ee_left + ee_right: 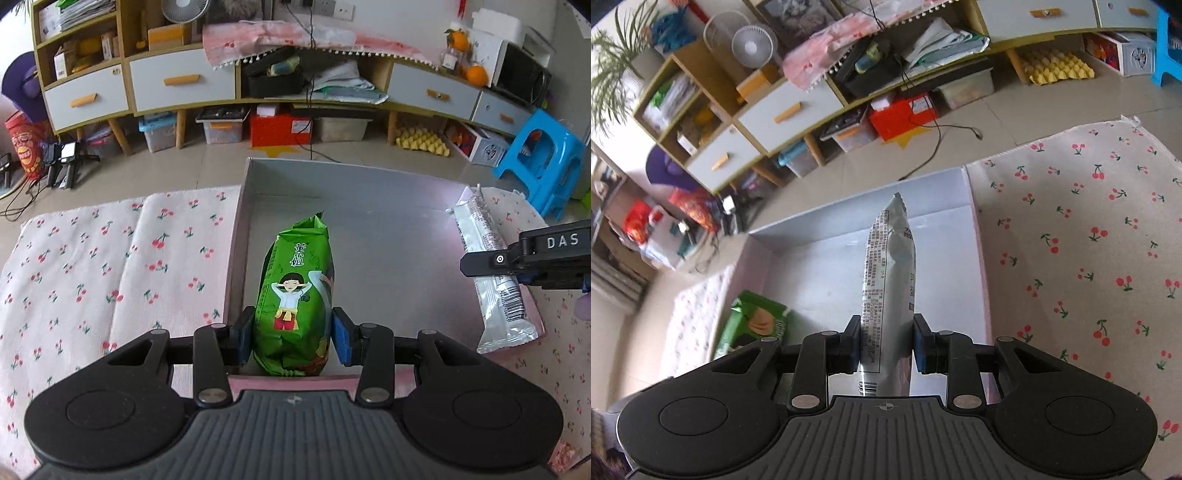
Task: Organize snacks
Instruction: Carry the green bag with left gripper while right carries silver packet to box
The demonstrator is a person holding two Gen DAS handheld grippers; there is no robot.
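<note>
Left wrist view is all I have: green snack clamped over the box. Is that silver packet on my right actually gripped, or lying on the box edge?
Observer: Gripped. The right gripper has both pads closed on the silver packet.
Operator: Is it over the box?
Observer: Yes, it stands on edge above the grey box floor, near the right wall.
Operator: Anything beyond that wall?
Observer: Only the cherry-print cloth; no other snacks show there.

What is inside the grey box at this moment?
Inside the grey box, the left gripper holds a green snack bag. The right gripper holds a white snack bag above it. The floor under the bags is hidden.
</note>
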